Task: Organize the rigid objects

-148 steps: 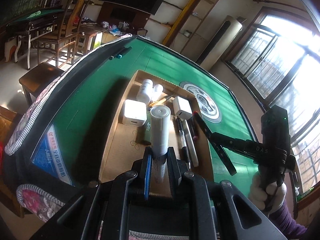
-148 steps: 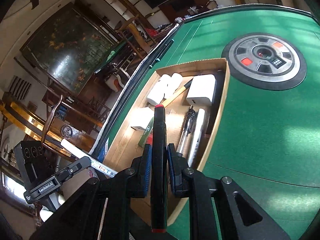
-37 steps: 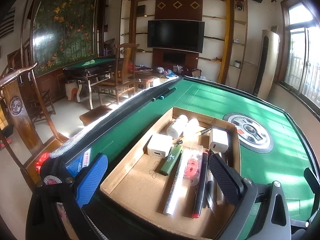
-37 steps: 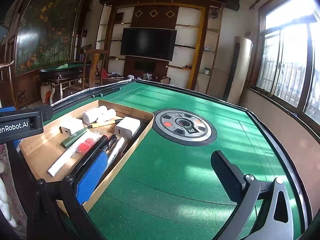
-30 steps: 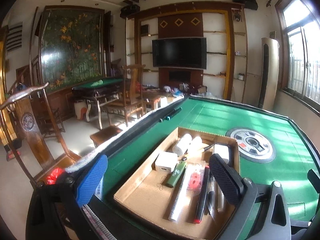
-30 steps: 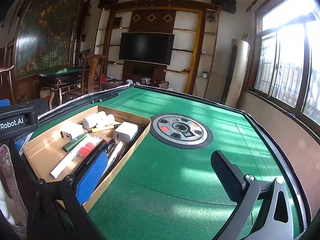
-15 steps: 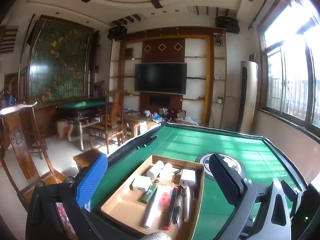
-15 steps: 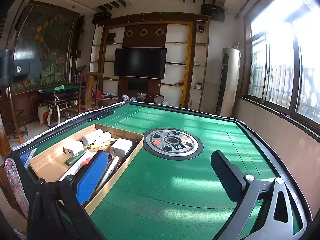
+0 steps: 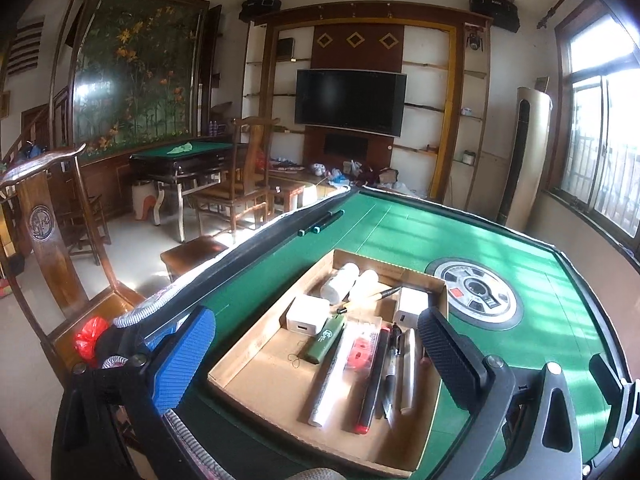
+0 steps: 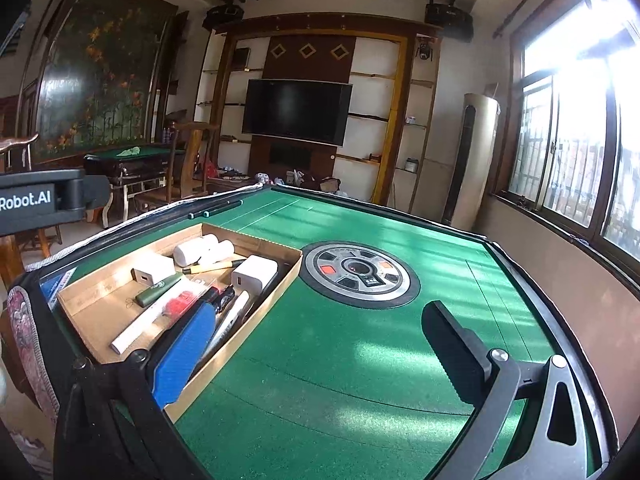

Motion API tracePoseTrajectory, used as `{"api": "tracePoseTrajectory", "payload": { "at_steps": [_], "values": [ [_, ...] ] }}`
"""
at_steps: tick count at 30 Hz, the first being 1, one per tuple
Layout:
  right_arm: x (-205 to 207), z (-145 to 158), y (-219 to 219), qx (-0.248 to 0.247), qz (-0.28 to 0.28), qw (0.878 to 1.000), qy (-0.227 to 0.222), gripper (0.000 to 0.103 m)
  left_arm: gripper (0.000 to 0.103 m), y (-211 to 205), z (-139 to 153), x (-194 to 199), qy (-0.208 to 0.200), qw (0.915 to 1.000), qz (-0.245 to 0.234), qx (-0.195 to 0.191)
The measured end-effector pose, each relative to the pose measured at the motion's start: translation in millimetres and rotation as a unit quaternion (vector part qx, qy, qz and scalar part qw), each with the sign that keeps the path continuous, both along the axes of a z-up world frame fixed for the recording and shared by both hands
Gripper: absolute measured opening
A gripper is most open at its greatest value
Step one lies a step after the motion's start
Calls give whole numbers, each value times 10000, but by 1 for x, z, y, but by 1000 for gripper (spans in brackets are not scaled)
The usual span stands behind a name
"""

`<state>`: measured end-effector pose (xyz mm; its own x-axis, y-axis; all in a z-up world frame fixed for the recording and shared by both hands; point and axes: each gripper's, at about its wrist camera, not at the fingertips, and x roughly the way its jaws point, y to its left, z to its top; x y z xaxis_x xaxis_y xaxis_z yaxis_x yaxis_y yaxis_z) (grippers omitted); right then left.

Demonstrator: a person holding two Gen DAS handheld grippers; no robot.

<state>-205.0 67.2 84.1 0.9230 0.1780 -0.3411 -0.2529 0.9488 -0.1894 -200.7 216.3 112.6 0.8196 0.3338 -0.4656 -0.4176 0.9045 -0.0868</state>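
Observation:
A shallow cardboard tray (image 9: 256,364) (image 10: 96,312) lies on the green table. In it are a long white tube (image 9: 332,376) (image 10: 148,320), a black marker with a red end (image 9: 374,384), pens (image 9: 394,372), a green lighter (image 9: 325,338) (image 10: 158,283), two white chargers (image 9: 306,314) (image 10: 254,273), two white bottles (image 9: 340,282) (image 10: 192,249) and a red packet (image 9: 362,350). My left gripper (image 9: 316,360) is open and empty, held above the near end of the tray. My right gripper (image 10: 316,354) is open and empty, over the felt to the right of the tray.
A round grey control panel (image 9: 474,292) (image 10: 360,276) sits in the table's middle. Two dark green sticks (image 9: 320,222) lie near the far left rim. Wooden chairs (image 9: 240,184) and a second green table (image 9: 180,152) stand to the left. Windows (image 10: 576,140) line the right wall.
4.9 s ago each gripper was shut on an item, left on the white tube, right on the black marker. Both items now lie in the tray and both grippers are open and drawn back.

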Motion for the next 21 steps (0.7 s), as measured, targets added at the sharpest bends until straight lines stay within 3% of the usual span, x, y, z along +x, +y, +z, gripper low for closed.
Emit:
{"api": "tracePoseTrajectory", "payload": {
  "at_steps": [21],
  "values": [
    [5, -20, 28, -357, 410, 9977, 414, 103, 102, 16, -31, 22, 692, 9973, 83, -219]
  ]
}}
